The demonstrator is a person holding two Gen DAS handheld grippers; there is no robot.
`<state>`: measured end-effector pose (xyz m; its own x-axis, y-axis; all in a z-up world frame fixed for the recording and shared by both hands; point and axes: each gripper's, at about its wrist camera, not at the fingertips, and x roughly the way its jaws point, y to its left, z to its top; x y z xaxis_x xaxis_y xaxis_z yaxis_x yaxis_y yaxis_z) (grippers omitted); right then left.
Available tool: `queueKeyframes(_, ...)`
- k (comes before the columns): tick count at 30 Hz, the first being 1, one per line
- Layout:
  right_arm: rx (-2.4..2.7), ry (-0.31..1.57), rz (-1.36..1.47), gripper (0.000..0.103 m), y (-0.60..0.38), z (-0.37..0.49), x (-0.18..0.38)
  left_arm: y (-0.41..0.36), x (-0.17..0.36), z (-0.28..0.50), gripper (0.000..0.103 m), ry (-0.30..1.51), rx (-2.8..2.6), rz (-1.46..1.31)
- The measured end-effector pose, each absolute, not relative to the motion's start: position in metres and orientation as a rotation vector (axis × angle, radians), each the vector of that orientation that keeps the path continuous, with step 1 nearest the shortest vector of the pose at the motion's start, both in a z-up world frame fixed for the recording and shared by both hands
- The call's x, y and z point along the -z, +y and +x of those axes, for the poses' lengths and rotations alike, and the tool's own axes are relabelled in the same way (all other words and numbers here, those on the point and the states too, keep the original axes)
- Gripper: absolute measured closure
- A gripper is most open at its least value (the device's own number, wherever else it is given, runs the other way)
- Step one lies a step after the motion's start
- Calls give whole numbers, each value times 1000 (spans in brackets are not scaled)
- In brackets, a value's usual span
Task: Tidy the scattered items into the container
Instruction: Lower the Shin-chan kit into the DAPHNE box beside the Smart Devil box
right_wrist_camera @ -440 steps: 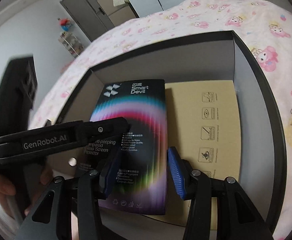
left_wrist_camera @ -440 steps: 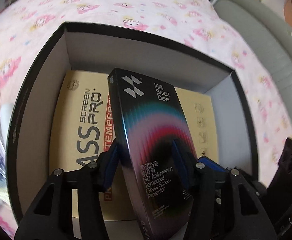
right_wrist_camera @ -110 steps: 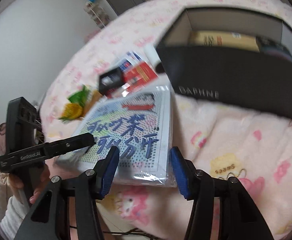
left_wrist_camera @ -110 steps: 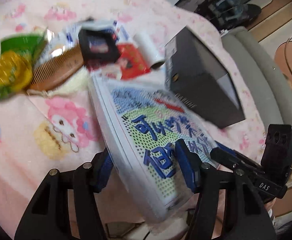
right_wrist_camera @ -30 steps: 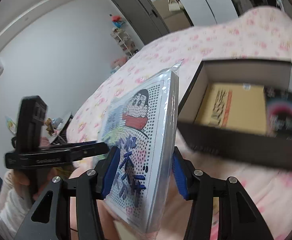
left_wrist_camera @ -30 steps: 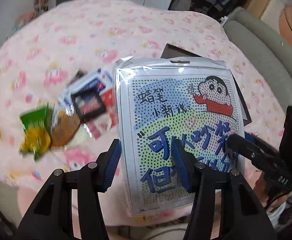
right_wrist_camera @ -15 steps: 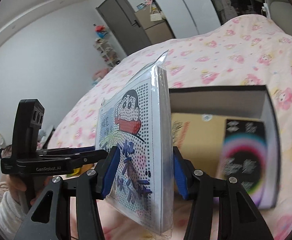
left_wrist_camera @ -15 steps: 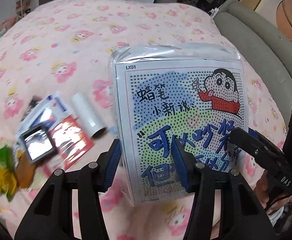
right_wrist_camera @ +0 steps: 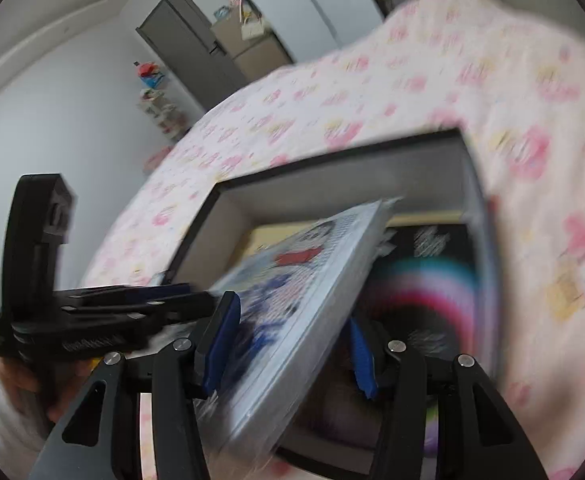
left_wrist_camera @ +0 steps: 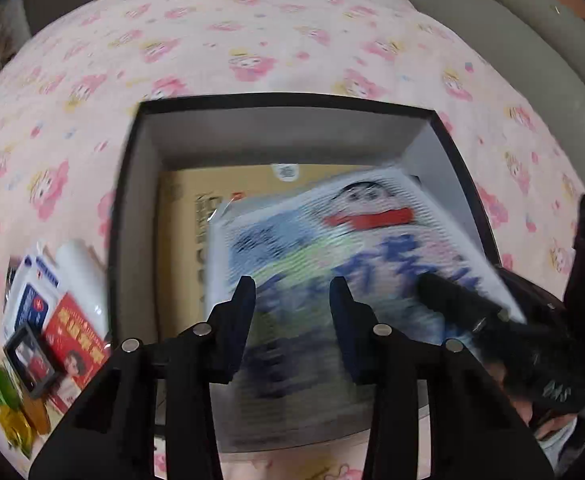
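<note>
**Q:** Left wrist view: how far along is the tidying?

**A:** The container (left_wrist_camera: 284,98), an open black box, stands on the bed (left_wrist_camera: 252,40) and holds a tan carton (left_wrist_camera: 178,240). A bagged cartoon pack (left_wrist_camera: 352,248), motion-blurred, hangs tilted over the opening, partly inside and not yet lying flat. The left gripper (left_wrist_camera: 292,304) shows its jaws part-spread in front of the pack; whether they grip it cannot be told.

**Q:** What is left outside?

**A:** Just beside the box's left wall lie a white roll (left_wrist_camera: 78,264), a red packet (left_wrist_camera: 76,344), a blue-and-white packet (left_wrist_camera: 32,300), a small black case (left_wrist_camera: 28,356) and a green-yellow wrapper (left_wrist_camera: 4,408).

**Q:** Right wrist view?

**A:** The right gripper (right_wrist_camera: 288,332) has its jaws pinching the pack's near end. A dark rainbow-printed carton (right_wrist_camera: 424,292) lies in the box, below the pack.

**Q:** Obstacles?

**A:** Probably the two cartons covering the floor of the box, and its near wall under the pack.
</note>
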<state>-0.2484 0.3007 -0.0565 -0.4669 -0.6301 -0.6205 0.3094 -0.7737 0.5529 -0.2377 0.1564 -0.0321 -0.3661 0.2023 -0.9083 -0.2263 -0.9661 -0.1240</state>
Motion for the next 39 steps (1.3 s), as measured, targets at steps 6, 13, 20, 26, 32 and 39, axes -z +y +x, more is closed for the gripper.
queueKeyframes(6, 2239, -517, 1214, 56, 305, -252, 71, 175, 40, -252, 65, 122, -2387, -1653)
queueKeyframes(13, 2320, -420, 1236, 54, 301, -247, 67, 157, 46, -257, 59, 69, -2422, -1709)
queueKeyframes(20, 2489, -196, 1164, 52, 301, -238, 46, 147, 64, -260, 58, 98, -2401, -1790)
queueKeyframes(26, 2573, -3, 1194, 51, 294, -237, 49, 140, 79, -264, 58, 112, -2374, -1858)
queueKeyframes(32, 2591, 170, 1261, 48, 275, -237, 65, 143, 89, -280, 58, 111, -2361, -1898)
queueKeyframes(39, 2541, 201, 1305, 47, 265, -239, 78, 135, 104, -282, 56, 68, -2330, -1983)
